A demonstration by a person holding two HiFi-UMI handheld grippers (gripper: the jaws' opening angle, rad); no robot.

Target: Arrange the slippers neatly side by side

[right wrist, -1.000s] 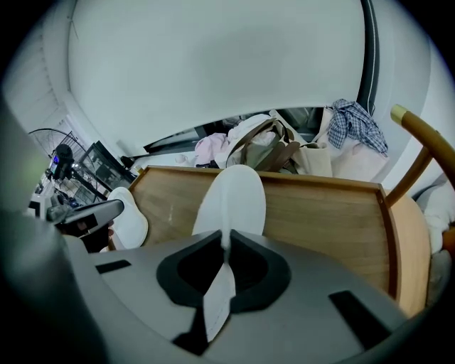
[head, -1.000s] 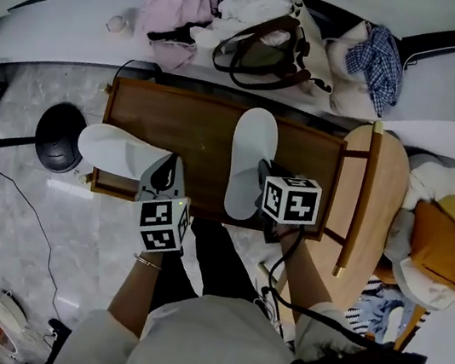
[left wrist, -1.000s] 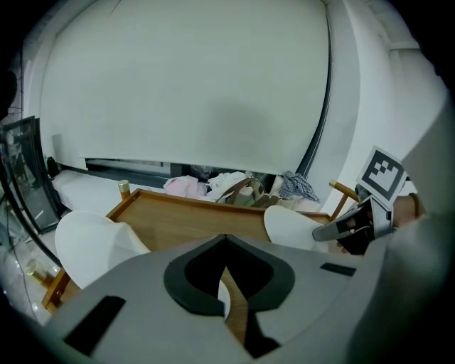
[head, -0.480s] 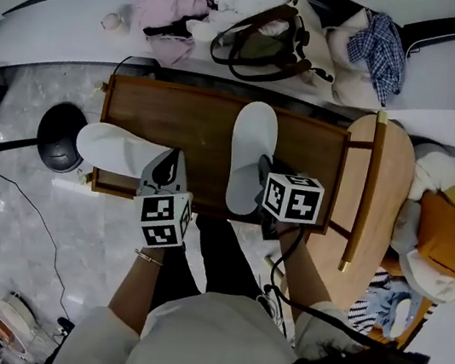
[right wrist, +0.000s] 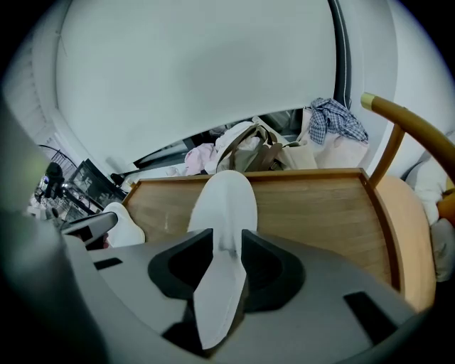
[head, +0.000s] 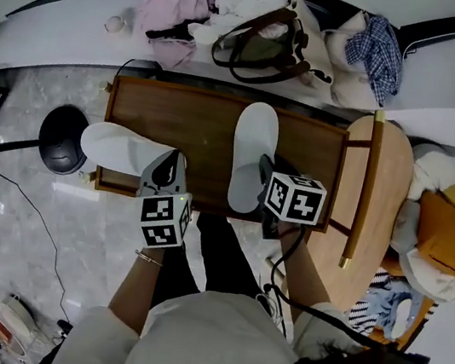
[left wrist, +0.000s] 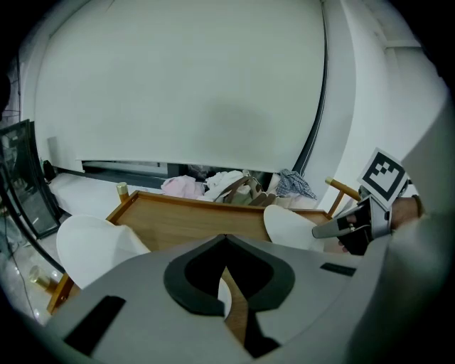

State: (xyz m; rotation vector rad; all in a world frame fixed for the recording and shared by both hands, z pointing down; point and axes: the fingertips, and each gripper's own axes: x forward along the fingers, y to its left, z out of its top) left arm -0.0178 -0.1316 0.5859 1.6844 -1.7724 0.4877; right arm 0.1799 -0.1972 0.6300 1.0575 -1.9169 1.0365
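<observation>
Wooden table [head: 194, 124]: right gripper [right wrist: 226, 238] jaws, just opening, stand loose around the heel of the middle slipper [right wrist: 224, 195]; left gripper [left wrist: 226, 238] is pinched closed on the left slipper [left wrist: 89, 245].

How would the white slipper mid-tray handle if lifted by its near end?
Probably floppy: the slipper looks thin and flat, so its far end would likely droop. Likely light for its size, given that thin sole. Won't roll or tip, I'd guess; it lies flat on the wooden tray.
</observation>
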